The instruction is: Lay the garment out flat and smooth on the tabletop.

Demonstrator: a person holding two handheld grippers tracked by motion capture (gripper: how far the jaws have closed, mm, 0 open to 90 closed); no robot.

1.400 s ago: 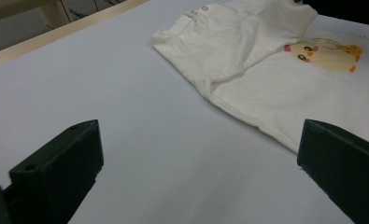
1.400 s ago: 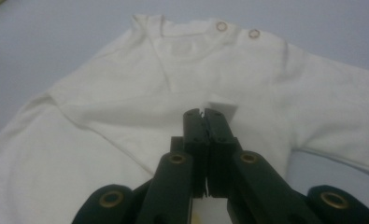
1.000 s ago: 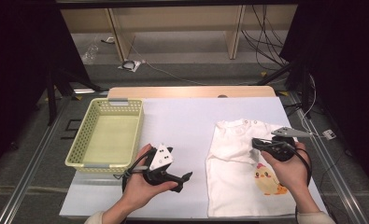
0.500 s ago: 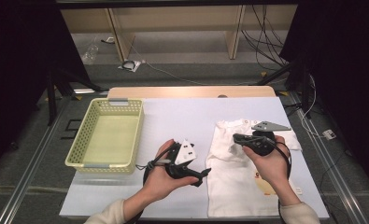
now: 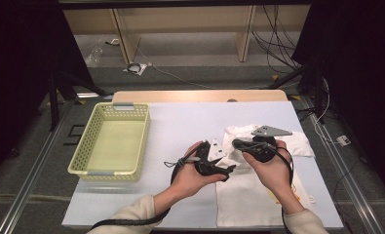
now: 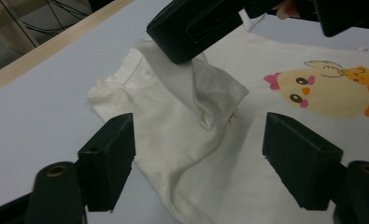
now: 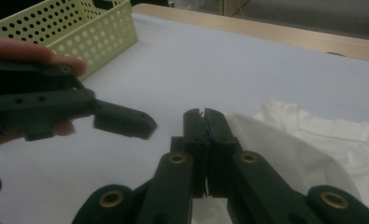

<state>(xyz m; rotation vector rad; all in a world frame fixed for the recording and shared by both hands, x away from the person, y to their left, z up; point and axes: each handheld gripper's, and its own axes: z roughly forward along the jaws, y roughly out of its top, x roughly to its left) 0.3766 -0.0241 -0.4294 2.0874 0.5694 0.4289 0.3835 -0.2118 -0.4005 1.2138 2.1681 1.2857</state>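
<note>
Right gripper (image 5: 236,143), fingers clenched on the shirt (image 5: 258,195) fold, has shifted left; left gripper (image 5: 229,169), fingers released and closing, has neared it.

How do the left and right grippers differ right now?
The left gripper has its jaws apart, though they have just been closing, with nothing pinched; the right gripper is shut on a fold of the white shirt, lifting it. The left one points at the shirt; the right one points towards the basket. Both are black and hand-held.

left gripper (image 5: 227,168) and right gripper (image 5: 236,143) close together over white shirt (image 5: 248,195); yellow basket (image 5: 113,141) left.
</note>
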